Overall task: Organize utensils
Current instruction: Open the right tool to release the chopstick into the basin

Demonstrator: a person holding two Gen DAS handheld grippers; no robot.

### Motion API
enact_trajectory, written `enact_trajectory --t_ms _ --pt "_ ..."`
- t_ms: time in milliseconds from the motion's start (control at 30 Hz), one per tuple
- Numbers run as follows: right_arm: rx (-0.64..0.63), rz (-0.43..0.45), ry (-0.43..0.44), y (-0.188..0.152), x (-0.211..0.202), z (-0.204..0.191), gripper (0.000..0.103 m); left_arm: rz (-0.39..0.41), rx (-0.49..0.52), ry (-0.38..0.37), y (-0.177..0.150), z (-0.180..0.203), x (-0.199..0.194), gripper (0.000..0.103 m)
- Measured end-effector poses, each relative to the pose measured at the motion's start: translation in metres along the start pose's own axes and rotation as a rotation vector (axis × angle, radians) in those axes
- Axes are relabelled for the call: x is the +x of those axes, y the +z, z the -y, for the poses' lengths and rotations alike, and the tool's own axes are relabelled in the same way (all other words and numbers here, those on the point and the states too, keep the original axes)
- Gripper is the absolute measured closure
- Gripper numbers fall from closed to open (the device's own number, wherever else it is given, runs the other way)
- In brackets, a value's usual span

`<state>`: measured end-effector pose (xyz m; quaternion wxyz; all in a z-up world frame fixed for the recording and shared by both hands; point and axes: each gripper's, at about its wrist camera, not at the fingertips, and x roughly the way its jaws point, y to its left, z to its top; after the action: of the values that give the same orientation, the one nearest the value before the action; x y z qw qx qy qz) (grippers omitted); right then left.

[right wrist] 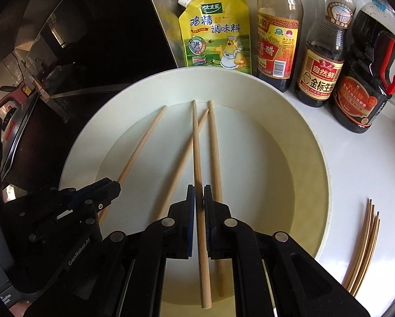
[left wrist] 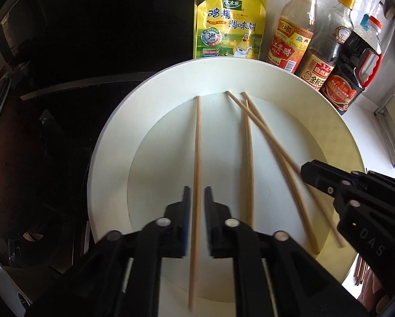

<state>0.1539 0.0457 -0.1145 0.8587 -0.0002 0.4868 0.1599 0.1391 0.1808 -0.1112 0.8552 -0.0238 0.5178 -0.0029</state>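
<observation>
Here, left gripper fingers apart astride a chopstick – right gripper clamping another chopstick.

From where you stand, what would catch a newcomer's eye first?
A large white plate fills the middle, with four wooden chopsticks lying loose on it. Each tool straddles one chopstick: the left tool, the right tool. Behind the plate stand a yellow seasoning pouch and three sauce bottles.
</observation>
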Motion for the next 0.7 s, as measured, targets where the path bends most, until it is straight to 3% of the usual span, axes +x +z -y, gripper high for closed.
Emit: enact_trajectory --t_ms 100,233,567,700 --pt "-0.003 0.022 -0.019 -0.001 -0.008 0.003 0.091 0.02 -0.002 0.007 0.0 -0.002 -0.004 0.065" --pt "0.007 0.036 -0.023 -0.004 -0.019 0.008 0.087 0.044 -0.016 0.011 -0.001 -0.005 -0.015 0.056" --pt "0.011 0.068 -0.016 -0.021 -0.046 0.012 0.079 0.082 -0.014 0.033 -0.01 0.001 -0.04 0.052" --pt "0.015 0.088 -0.02 -0.034 -0.061 0.016 0.07 0.099 -0.012 0.034 -0.015 0.006 -0.052 0.049"
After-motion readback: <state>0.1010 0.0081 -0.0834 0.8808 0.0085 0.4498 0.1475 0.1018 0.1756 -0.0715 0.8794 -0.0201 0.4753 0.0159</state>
